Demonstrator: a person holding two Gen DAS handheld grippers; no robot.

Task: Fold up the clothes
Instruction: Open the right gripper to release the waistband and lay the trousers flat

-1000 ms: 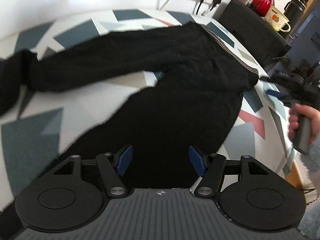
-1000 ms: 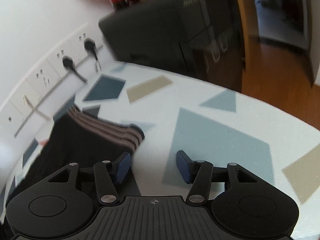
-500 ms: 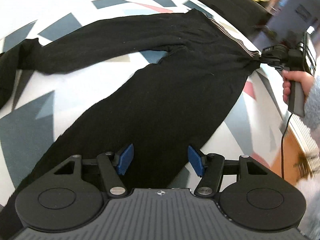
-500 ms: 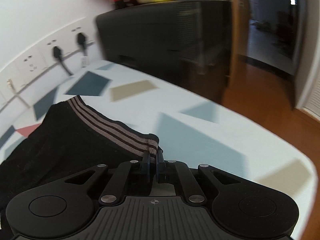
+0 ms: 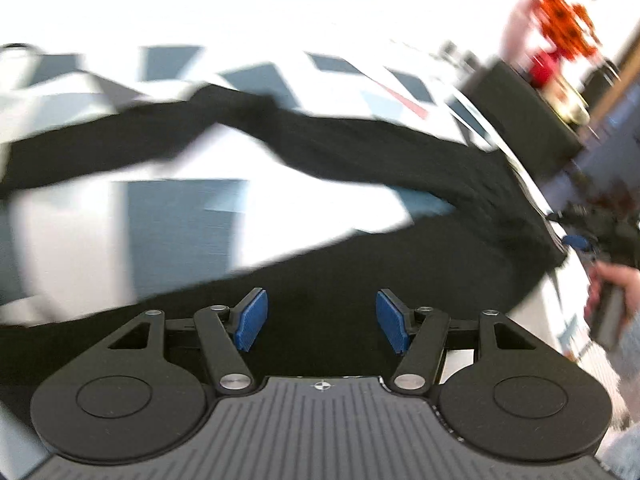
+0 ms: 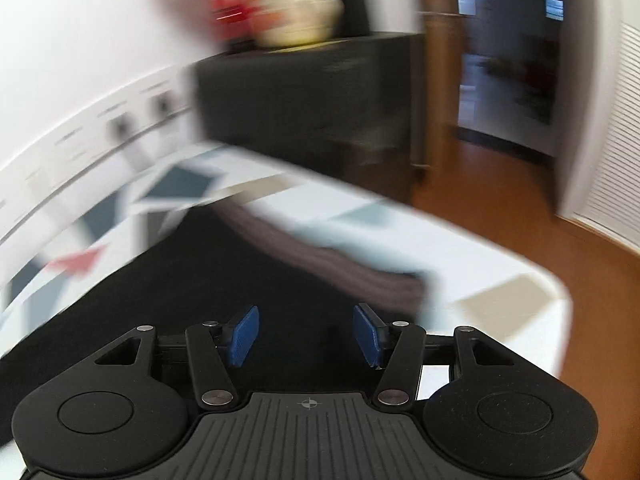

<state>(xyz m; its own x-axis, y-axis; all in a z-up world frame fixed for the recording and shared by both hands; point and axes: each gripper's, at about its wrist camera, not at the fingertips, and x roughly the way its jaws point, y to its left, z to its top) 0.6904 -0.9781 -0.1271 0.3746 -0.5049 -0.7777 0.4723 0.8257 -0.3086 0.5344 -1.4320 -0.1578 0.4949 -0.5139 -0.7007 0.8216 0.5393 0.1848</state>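
A pair of black trousers (image 5: pixel 360 184) lies spread on a white cloth with blue and grey shapes; both views are blurred by motion. Its striped waistband (image 6: pixel 340 264) shows in the right wrist view. My left gripper (image 5: pixel 318 320) hovers open over one black leg, nothing between its blue pads. My right gripper (image 6: pixel 306 334) is open just above the cloth near the waistband corner, holding nothing. In the left wrist view the right gripper (image 5: pixel 588 236) appears at the waistband end, held by a hand (image 5: pixel 616 284).
The patterned table (image 6: pixel 500 264) ends at the right, with wooden floor (image 6: pixel 500 200) beyond. A black cabinet (image 6: pixel 312 92) stands behind it, carrying a cream mug (image 6: pixel 298 16) and red flowers (image 5: pixel 564 28). Wall sockets (image 6: pixel 136 116) line the back wall.
My right gripper, shut on the waistband corner half a second ago, has opened and let it go. The left gripper has swung over the trousers and stays open.
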